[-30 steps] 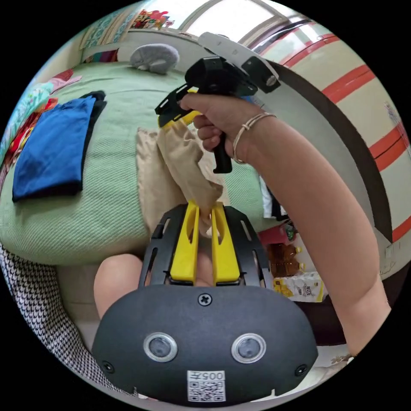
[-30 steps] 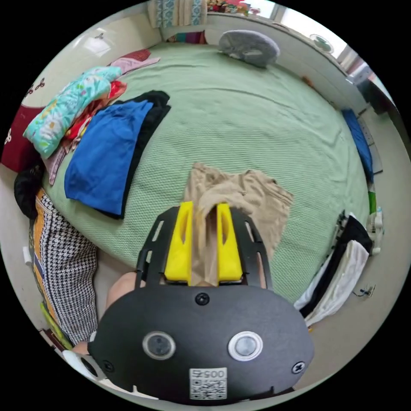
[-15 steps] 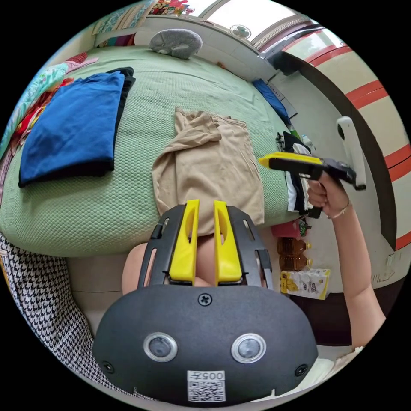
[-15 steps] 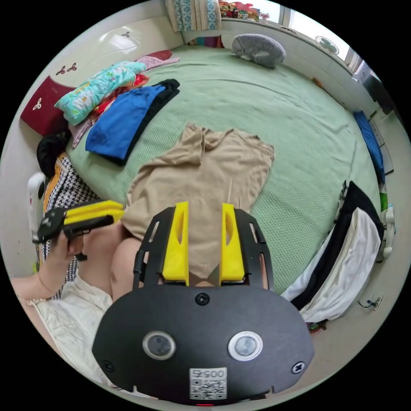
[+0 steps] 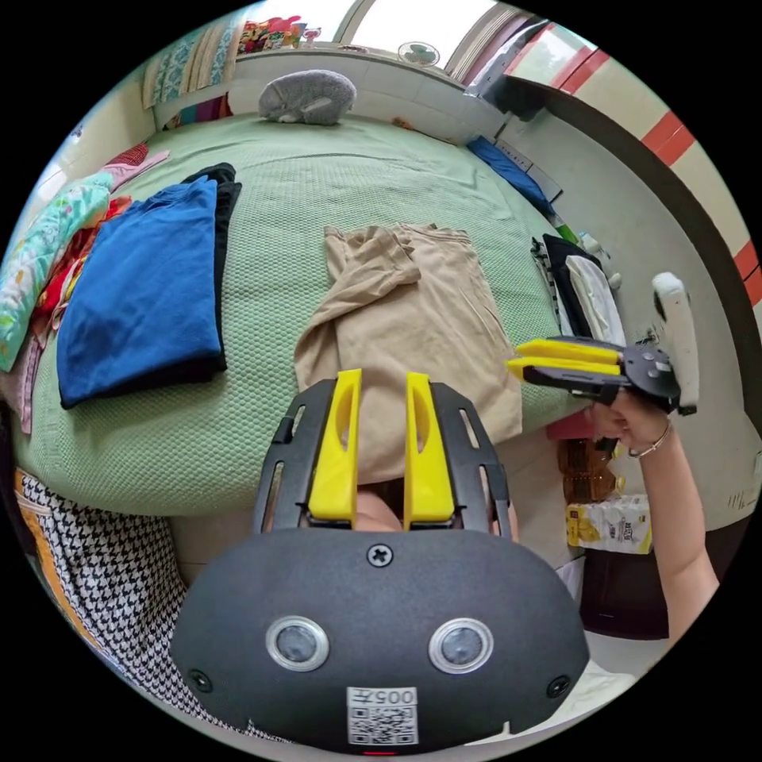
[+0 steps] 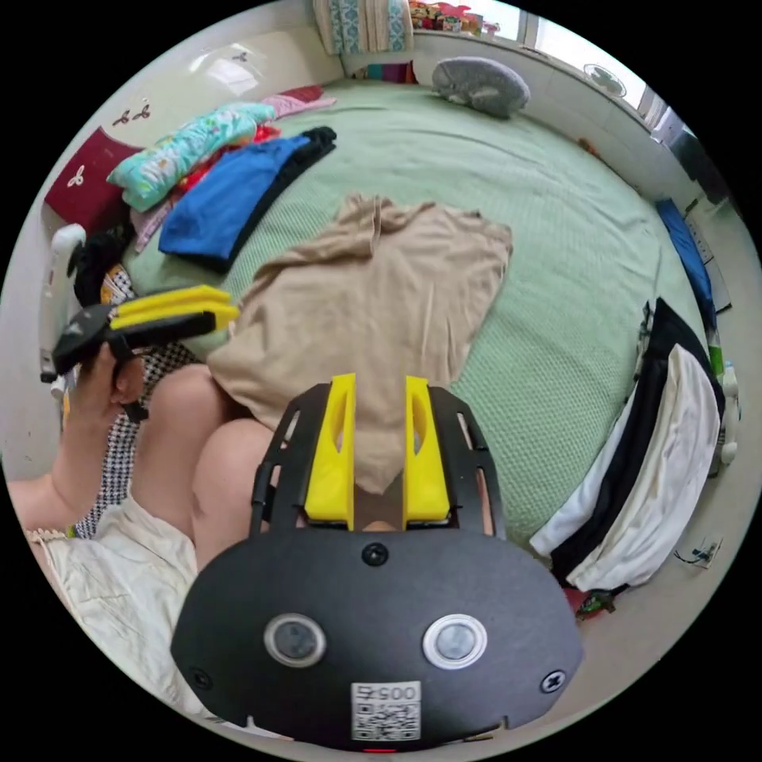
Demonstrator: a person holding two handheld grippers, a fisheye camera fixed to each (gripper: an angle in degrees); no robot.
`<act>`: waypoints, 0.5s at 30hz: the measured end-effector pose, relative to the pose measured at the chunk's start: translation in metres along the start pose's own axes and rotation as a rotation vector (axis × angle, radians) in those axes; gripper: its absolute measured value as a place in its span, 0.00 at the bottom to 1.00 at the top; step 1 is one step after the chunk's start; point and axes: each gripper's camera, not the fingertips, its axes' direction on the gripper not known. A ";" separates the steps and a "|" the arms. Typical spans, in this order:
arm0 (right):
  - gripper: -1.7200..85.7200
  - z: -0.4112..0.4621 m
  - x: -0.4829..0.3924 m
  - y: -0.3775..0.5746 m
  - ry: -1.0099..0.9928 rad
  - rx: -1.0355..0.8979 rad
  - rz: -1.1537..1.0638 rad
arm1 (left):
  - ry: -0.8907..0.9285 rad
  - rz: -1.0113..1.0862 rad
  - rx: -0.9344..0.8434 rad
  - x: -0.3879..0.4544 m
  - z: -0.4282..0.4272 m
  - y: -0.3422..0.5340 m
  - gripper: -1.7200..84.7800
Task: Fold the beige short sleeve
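The beige short sleeve [image 5: 413,317] [image 6: 373,294] lies lengthwise on the green bed [image 5: 317,182] [image 6: 571,238], with one bunched sleeve folded inward at its far left. Its near end hangs over the bed's edge onto the person's knees [image 6: 198,429]. My left gripper [image 5: 382,377] hovers over that near end, jaws a little apart with nothing gripped. It also appears in the right gripper view as the left gripper [image 6: 228,311], off the shirt's left edge. My right gripper [image 6: 381,381] is slightly open above the hanging corner; the left gripper view has this right gripper [image 5: 516,357] beside the shirt's right edge.
A folded blue garment [image 5: 143,286] [image 6: 226,198] lies on a black one left of the shirt. Beyond it is a colourful clothes pile [image 6: 182,147]. A grey cushion [image 5: 309,86] sits at the far end. Black and white clothes [image 6: 659,444] hang off the bed's right side.
A second ago both grippers held the shirt, pinched and lifted close together. They have since let go and moved apart to either side, and the shirt now lies spread on the bed.
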 end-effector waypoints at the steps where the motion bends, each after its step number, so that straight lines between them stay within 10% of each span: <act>1: 0.14 -0.003 0.000 -0.015 -0.031 0.030 0.007 | 0.014 0.005 -0.014 -0.002 0.003 0.002 0.13; 15: 0.02 0.053 0.015 -0.194 -0.067 -0.127 0.078 | 0.011 0.044 -0.049 -0.044 -0.001 0.025 0.15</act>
